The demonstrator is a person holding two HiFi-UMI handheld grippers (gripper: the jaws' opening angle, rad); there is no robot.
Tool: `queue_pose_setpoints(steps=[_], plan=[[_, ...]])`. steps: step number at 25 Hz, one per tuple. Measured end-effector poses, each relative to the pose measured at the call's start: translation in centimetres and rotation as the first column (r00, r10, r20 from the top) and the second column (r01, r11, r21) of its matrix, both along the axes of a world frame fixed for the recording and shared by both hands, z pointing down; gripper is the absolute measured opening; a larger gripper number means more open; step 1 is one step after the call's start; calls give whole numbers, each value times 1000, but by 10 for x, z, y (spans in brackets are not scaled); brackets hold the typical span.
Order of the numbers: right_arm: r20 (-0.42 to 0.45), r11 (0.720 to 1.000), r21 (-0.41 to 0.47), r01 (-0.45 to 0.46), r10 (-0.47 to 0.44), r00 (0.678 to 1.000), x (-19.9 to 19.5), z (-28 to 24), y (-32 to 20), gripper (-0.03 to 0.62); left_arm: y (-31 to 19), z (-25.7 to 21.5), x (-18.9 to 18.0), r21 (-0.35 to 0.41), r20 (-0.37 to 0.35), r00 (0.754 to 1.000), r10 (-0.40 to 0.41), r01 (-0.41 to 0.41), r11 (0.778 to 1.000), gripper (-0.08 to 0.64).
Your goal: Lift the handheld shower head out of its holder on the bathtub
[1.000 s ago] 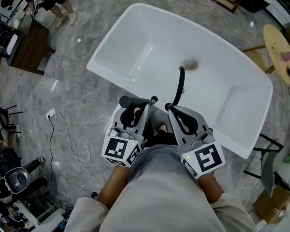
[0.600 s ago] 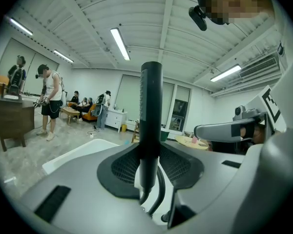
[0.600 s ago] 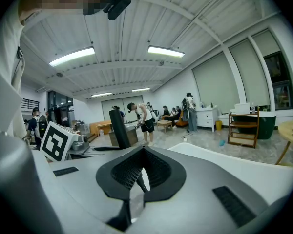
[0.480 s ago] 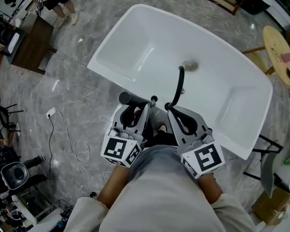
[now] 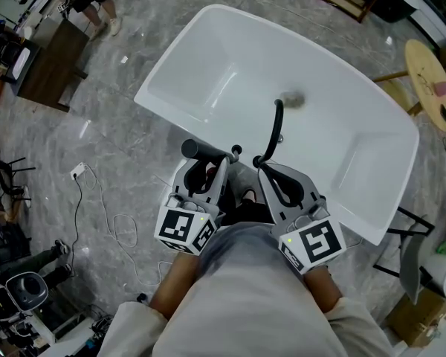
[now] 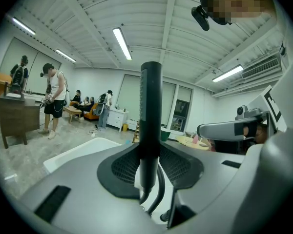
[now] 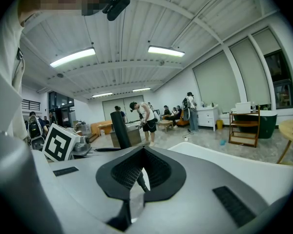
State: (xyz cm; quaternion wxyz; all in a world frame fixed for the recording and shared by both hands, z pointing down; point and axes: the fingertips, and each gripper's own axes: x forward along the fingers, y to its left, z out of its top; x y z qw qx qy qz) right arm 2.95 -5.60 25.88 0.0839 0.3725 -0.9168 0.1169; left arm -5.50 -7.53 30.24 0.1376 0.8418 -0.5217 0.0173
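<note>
From above, the left gripper (image 5: 207,163) was clamped on the dark shower head (image 5: 199,151), which lay across its jaws just at the near rim of the white bathtub (image 5: 152,88). The right gripper (image 5: 271,173) sat close beside it, its tips at the foot of a curved black spout (image 5: 275,129). I could not make out the holder, so I judged the lift done or nearly so. The tub stood on a grey marbled floor (image 5: 97,162) with a loose white cable (image 5: 104,214) on it and a round wooden table (image 5: 427,76) off to one side.

In the left gripper view the shower head (image 6: 150,121) stood upright, pinched between the pads, with its cord looping free below. Nothing seemed to hold its lower end. A person (image 6: 52,99) stood by a desk.

In the right gripper view the jaws were all but together on a thin dark hose (image 7: 142,184). The shower head (image 7: 120,123) rose to the left. More people (image 7: 144,118) stood about under the strip lights.
</note>
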Motion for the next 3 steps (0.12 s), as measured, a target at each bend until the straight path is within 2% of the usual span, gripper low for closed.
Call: queue_pose_setpoints(steps=[3], plan=[[-4,1000,-1,0,0,1000,1,0,1,17,1,-1,0,8,18,1000,1,-2,1000,127]])
